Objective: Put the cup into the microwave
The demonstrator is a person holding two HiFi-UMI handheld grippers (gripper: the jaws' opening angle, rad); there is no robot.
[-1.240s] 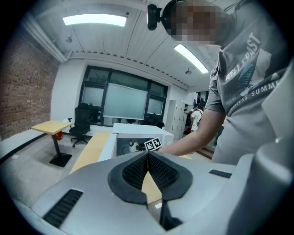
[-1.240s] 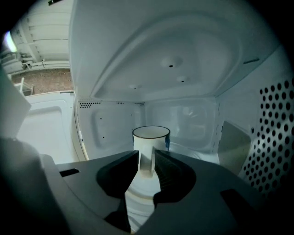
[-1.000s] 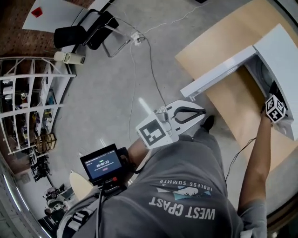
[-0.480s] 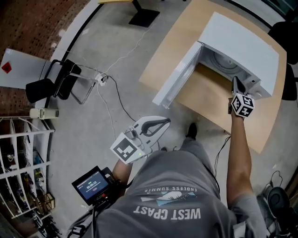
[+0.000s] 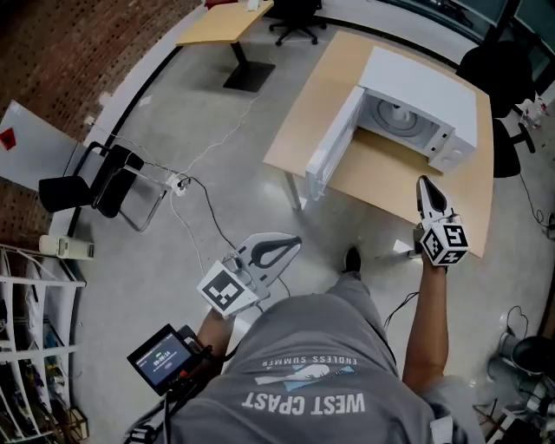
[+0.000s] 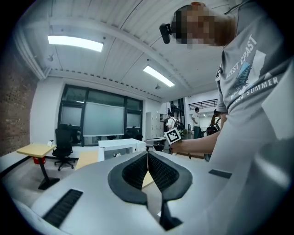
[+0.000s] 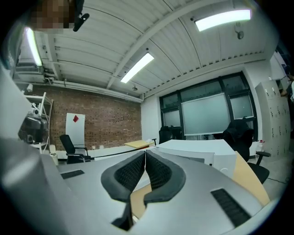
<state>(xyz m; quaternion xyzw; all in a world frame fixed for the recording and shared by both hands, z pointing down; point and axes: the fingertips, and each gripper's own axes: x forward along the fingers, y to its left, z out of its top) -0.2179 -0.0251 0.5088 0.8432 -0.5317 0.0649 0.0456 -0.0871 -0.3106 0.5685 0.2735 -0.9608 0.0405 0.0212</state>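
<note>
A white microwave (image 5: pixel 425 82) stands on a wooden table (image 5: pixel 390 186) with its door (image 5: pixel 331 143) swung open to the left. Something pale and round shows in its cavity (image 5: pixel 401 117); I cannot tell whether it is the cup. My right gripper (image 5: pixel 426 189) hangs over the table's near edge, in front of the microwave, shut with nothing between its pads. My left gripper (image 5: pixel 290 244) is held low by the person's waist over the floor, also shut and empty. The right gripper view shows the microwave (image 7: pixel 202 149) just past the closed jaws. In the left gripper view it (image 6: pixel 120 147) stands further off.
A cable and power strip (image 5: pixel 179 182) lie on the floor to the left. A black chair (image 5: pixel 95 182) stands near them, and a white rack (image 5: pixel 35 347) lower left. Another desk (image 5: pixel 221 22) and office chairs (image 5: pixel 499 65) stand further back.
My right gripper has drawn back out of the microwave cavity to the table's near edge. The person has stepped back, so the whole microwave now shows. My left gripper stays low by the waist.
</note>
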